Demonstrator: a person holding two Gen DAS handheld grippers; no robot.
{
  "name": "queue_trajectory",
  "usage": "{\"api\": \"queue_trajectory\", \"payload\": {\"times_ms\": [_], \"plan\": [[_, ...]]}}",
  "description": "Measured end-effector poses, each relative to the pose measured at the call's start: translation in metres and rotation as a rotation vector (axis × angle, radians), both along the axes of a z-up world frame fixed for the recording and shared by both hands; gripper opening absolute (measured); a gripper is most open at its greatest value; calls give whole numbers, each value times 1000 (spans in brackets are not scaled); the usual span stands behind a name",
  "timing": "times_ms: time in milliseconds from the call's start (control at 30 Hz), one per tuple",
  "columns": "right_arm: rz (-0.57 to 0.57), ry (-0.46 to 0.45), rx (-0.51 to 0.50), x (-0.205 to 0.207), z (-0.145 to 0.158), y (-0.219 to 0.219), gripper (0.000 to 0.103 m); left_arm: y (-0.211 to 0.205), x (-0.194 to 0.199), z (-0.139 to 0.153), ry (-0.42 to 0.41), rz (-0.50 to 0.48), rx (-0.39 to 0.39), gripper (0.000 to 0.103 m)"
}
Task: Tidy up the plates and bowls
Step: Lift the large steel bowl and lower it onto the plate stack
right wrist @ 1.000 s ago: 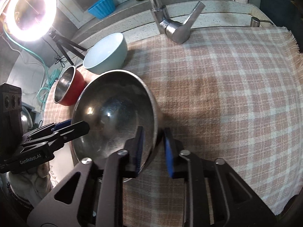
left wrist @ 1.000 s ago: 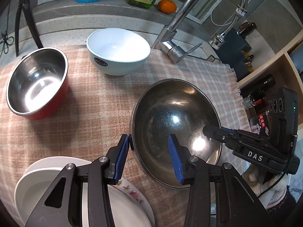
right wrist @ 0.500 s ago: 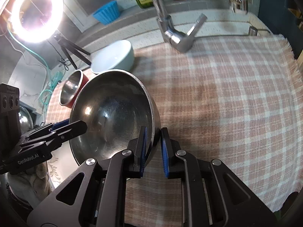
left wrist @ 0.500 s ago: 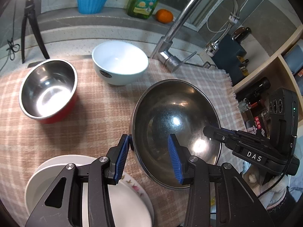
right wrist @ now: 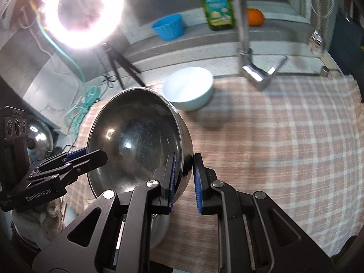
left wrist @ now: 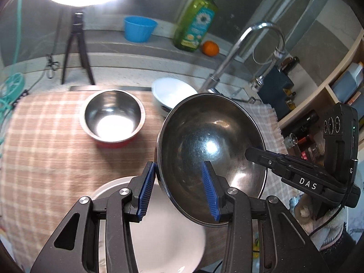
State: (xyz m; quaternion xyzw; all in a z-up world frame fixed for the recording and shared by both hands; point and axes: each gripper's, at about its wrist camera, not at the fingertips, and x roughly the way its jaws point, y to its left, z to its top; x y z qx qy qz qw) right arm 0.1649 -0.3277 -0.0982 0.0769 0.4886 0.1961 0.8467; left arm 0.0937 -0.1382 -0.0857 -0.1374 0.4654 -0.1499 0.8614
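Observation:
A large steel bowl (left wrist: 211, 141) is held in the air, tilted, above the checked cloth. My left gripper (left wrist: 179, 188) has its jaws on either side of the bowl's near rim, with a gap on the inner side. My right gripper (right wrist: 184, 177) is shut on the opposite rim of the same bowl (right wrist: 136, 141). A red-sided steel bowl (left wrist: 112, 118) and a white bowl (left wrist: 170, 93) sit on the cloth beyond. White plates (left wrist: 159, 232) are stacked below the left gripper.
A tap (left wrist: 229, 61) rises behind the white bowl. A blue cup (left wrist: 140, 28), green soap bottle (left wrist: 195, 27) and orange (left wrist: 210, 48) stand on the back ledge. A ring light on a tripod (left wrist: 76, 47) stands at the back left. Shelves (left wrist: 341, 91) are on the right.
Both grippers have lifted the large steel bowl off the cloth and tilted it. The right gripper closed on its rim. The view now takes in the back ledge and ring light.

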Motion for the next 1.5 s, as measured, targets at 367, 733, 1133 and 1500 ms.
{"api": "queue_trajectory", "payload": {"times_ms": [367,733,1133,1500], "plan": [[149,-17,17,-12,9,92,15,78,-44,9,-18,159,-1,39],[289,16,14,-22,-4,178,15,147,-77,-1,6,305,6,39],[391,83,-27,-29,-38,239,15,194,-100,-33,86,410,-7,39],[439,145,-68,-27,-67,264,15,214,-108,-62,166,449,-26,39]]}}
